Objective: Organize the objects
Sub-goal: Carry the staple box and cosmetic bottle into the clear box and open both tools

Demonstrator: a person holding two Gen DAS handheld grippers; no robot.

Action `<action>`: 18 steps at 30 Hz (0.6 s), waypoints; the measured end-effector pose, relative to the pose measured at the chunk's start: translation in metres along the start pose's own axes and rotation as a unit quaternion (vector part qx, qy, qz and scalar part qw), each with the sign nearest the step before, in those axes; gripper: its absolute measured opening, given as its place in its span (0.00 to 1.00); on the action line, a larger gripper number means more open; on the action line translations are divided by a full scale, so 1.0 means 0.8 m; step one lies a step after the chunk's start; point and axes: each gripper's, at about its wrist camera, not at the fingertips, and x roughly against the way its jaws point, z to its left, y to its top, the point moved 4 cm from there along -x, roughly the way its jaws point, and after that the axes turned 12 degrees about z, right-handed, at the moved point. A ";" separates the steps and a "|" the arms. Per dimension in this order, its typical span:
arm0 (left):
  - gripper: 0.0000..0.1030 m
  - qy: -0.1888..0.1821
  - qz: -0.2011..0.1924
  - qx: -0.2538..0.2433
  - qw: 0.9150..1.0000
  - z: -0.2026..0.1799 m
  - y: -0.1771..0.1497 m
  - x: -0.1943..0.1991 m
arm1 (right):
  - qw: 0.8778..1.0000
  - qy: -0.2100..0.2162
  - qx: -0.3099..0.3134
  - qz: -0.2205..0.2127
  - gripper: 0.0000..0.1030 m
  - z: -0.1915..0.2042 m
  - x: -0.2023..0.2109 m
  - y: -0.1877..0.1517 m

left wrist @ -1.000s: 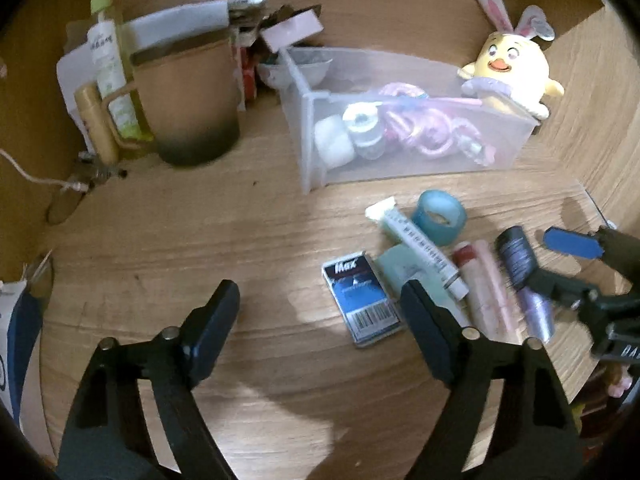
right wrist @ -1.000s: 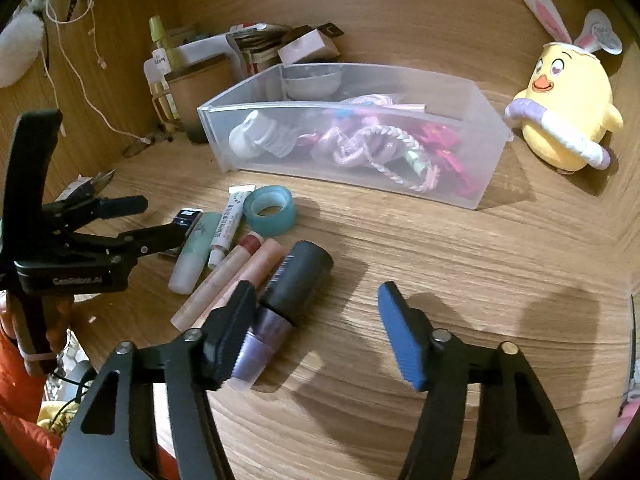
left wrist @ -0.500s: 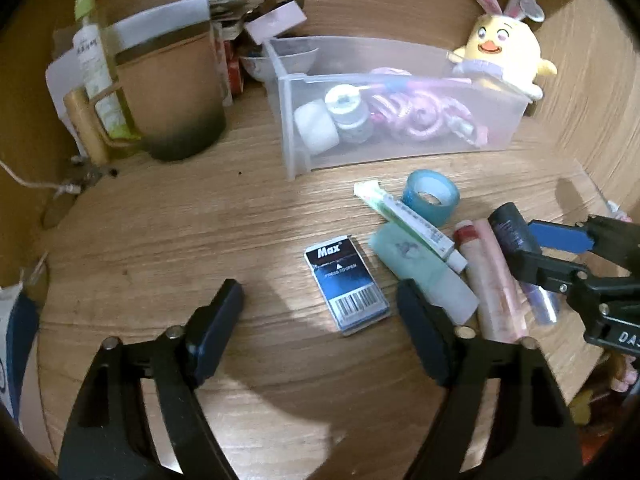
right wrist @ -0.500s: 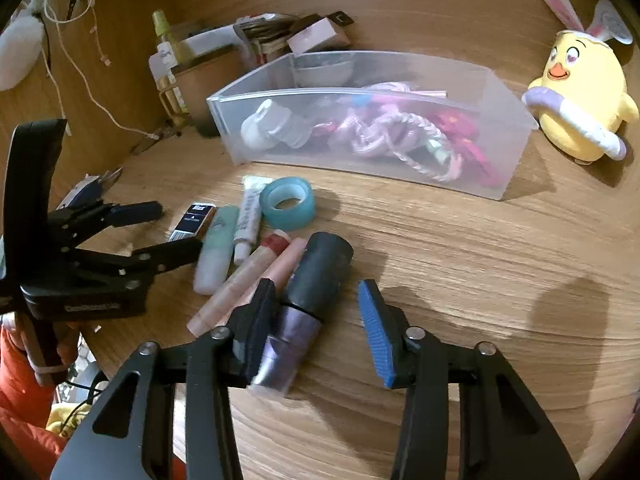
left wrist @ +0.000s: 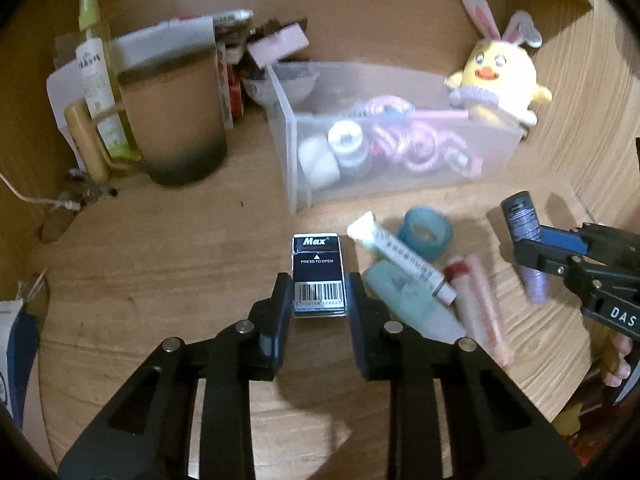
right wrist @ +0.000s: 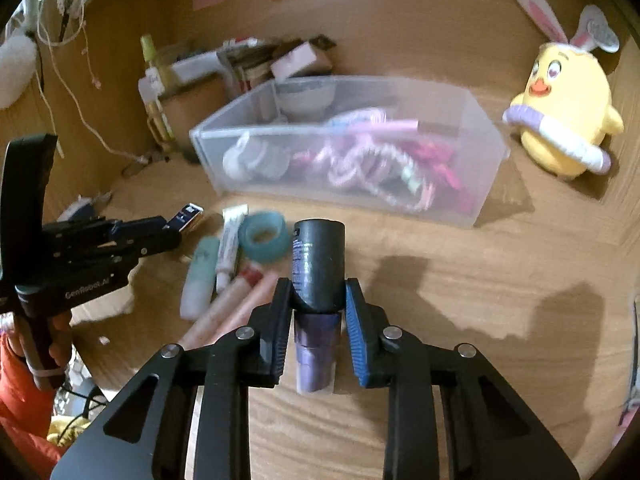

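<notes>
Wooden tabletop is bounded by wood panels behind and to the right. At far left a mug is seen, partly hiding a spray bottle and some papers. The left gripper is closed narrowly on the staple box, whose barcode end sits between the jaws. To the right lie tubes, blurred and overlapping, and a tape roll. Behind them a clear bin is seen, its pink contents smeared by blur. The right gripper is clamped on a dark bottle, its purple lower part hidden between the jaws. A chick plush sits at far right.
</notes>
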 end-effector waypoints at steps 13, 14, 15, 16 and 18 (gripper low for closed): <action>0.26 -0.011 -0.089 -0.008 0.996 -0.011 0.062 0.069 | 0.996 -0.024 0.005 -0.088 0.23 -0.023 0.057 0.078; 0.26 -0.012 -0.096 -0.009 0.995 -0.013 0.068 0.074 | 0.995 -0.027 0.006 -0.095 0.23 -0.023 0.060 0.085; 0.26 -0.011 -0.102 -0.011 0.995 -0.015 0.074 0.077 | 0.994 -0.030 0.008 -0.102 0.23 -0.025 0.065 0.093; 0.26 -0.009 -0.108 -0.013 0.994 -0.016 0.080 0.081 | 0.994 -0.034 0.010 -0.107 0.23 -0.026 0.068 0.100; 0.26 -0.007 -0.117 -0.016 0.993 -0.019 0.093 0.086 | 0.992 -0.045 0.012 -0.119 0.23 -0.028 0.075 0.115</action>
